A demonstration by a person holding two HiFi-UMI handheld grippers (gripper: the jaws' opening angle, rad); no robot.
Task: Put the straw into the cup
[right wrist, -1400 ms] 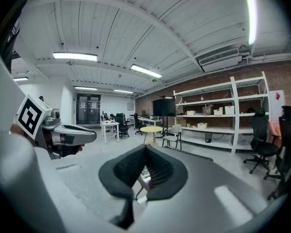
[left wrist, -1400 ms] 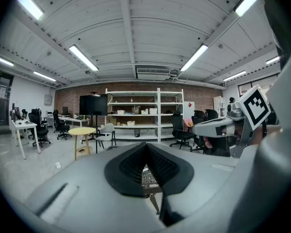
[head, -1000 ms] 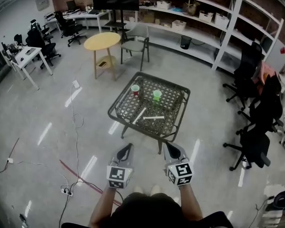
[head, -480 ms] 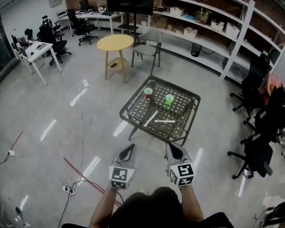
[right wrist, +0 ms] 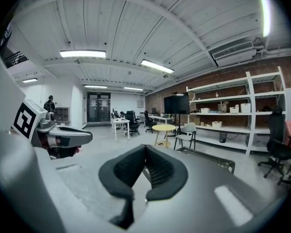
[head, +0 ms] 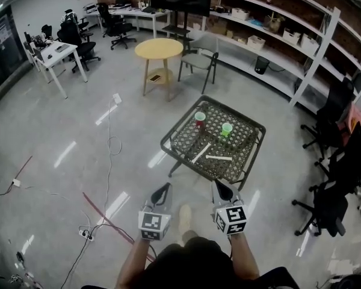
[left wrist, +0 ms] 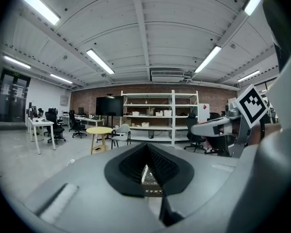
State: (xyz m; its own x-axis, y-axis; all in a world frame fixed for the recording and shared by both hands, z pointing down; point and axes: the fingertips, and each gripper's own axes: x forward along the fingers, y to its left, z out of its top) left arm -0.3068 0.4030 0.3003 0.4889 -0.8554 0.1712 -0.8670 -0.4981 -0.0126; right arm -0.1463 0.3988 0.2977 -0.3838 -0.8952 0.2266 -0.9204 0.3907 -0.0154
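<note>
A dark lattice table (head: 186, 138) stands on the floor ahead of me. On it are a red cup (head: 200, 120), a green cup (head: 227, 129) and two white straws (head: 201, 153) (head: 219, 158) lying flat. My left gripper (head: 163, 188) and right gripper (head: 218, 186) are held side by side short of the table's near edge, over the floor. Both are shut with nothing in them. In the left gripper view the jaws (left wrist: 146, 149) meet, and a strip of the table shows through the gap. The right gripper view shows its jaws (right wrist: 144, 153) shut too, with the table's rim (right wrist: 211, 160) just beyond.
A round yellow table (head: 162, 48) and a grey chair (head: 200, 62) stand behind the lattice table. Black office chairs (head: 332, 205) line the right side, under white shelving (head: 277, 38). Cables (head: 103, 206) trail on the floor at left. The person's foot (head: 185, 214) shows between the grippers.
The person has stepped forward and the view has swung. The table now sits farther right in the picture. A foot has come into view. Both grippers stay shut and side by side.
</note>
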